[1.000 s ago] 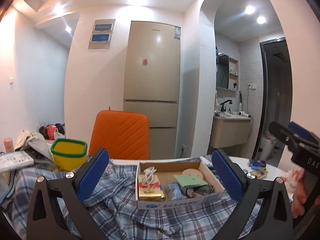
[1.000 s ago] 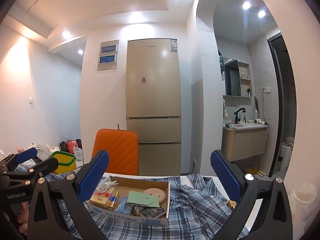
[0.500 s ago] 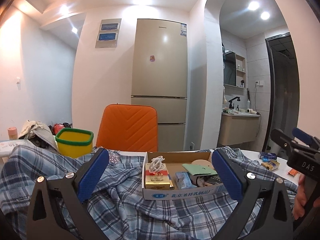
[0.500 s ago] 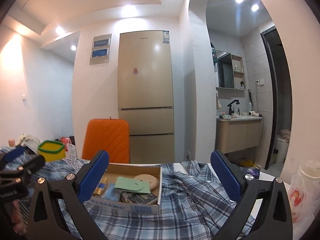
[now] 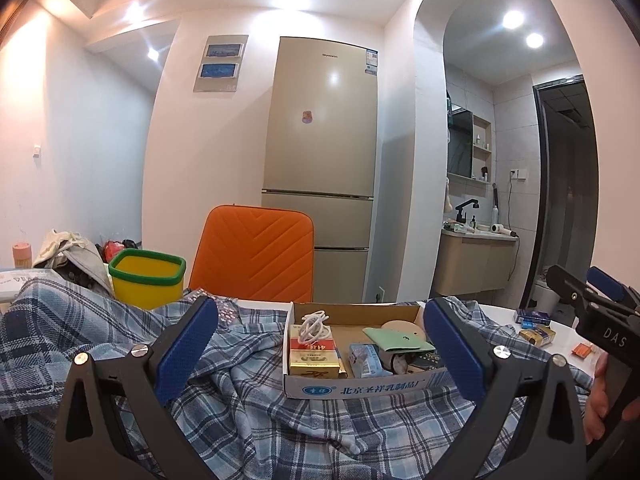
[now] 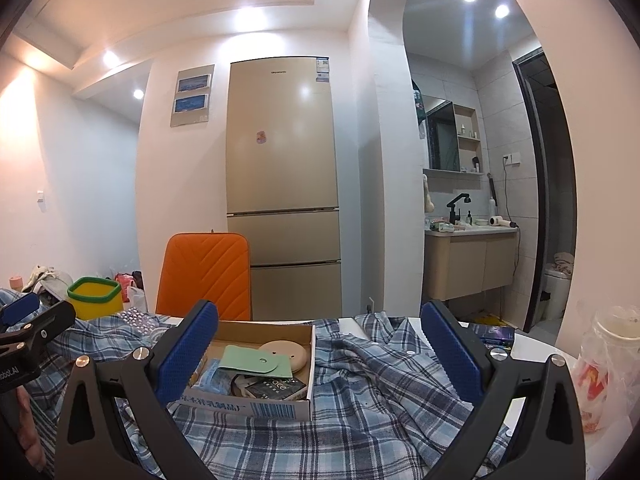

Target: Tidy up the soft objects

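Plaid shirt (image 6: 360,412), rumpled under cardboard box (image 5: 360,388); left gripper (image 5: 320,344), right gripper (image 6: 316,344) spread, empty. Advised: shift box first.

A blue-and-white plaid shirt (image 5: 248,408) covers the white table (image 5: 560,332). The cardboard box (image 5: 356,390) is brown with a white front wall printed in blue. A yellow bin (image 5: 146,280) has a green rim; the chair (image 5: 256,254) is orange with chevron stitching; the fridge (image 5: 320,168) is pale gold.

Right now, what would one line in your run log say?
left gripper: open, empty | right gripper: open, empty | shirt: spread on table, ungrasped | box: sits on shirt
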